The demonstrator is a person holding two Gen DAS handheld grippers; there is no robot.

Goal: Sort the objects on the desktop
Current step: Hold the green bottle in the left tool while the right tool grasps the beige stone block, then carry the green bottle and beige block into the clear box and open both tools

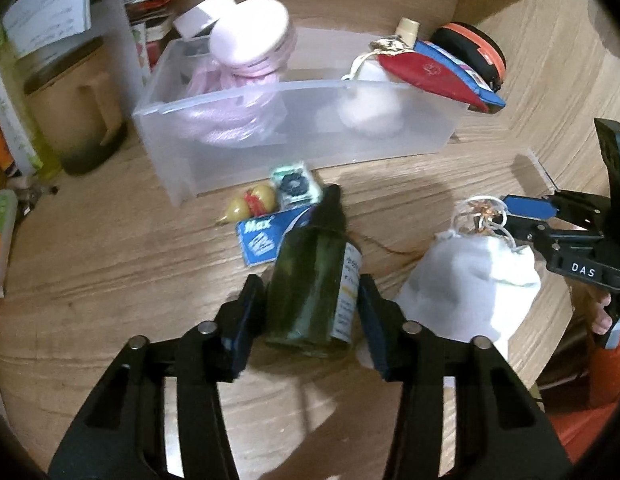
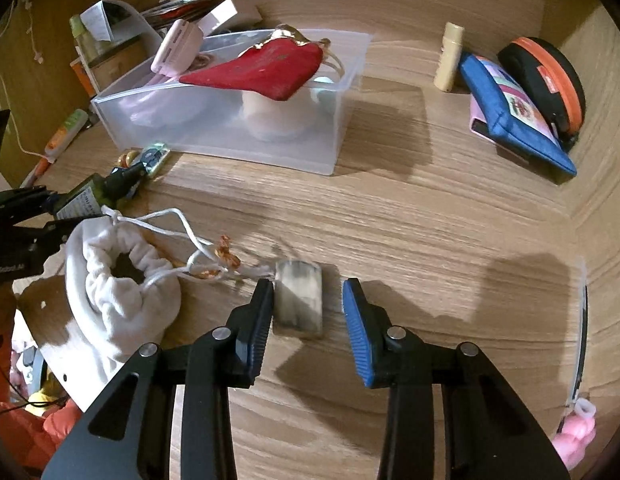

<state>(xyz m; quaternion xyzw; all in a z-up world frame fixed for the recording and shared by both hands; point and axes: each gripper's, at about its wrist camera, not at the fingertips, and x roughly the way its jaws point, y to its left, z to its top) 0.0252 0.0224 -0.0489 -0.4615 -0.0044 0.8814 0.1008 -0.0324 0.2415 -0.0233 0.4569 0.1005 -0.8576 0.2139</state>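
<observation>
My left gripper (image 1: 310,300) is shut on a dark green bottle (image 1: 310,280) with a white label, held above the wooden desk; it also shows at the left of the right wrist view (image 2: 90,196). A white drawstring pouch (image 1: 466,284) lies just right of it, also in the right wrist view (image 2: 118,292). My right gripper (image 2: 308,304) is open, a small grey block (image 2: 299,300) lying between its fingers against the left pad. The right gripper shows in the left wrist view (image 1: 526,216) by the pouch's string. A clear plastic bin (image 1: 294,128) stands behind.
The bin holds a pink round case (image 1: 250,36), a pink bag and a white pouch; a red pouch (image 2: 262,72) rests on its rim. A Max box (image 1: 262,240), pear charm (image 1: 250,204) and small packet (image 1: 296,186) lie before it. A blue case (image 2: 514,120) and an orange-rimmed black case (image 2: 546,80) sit right.
</observation>
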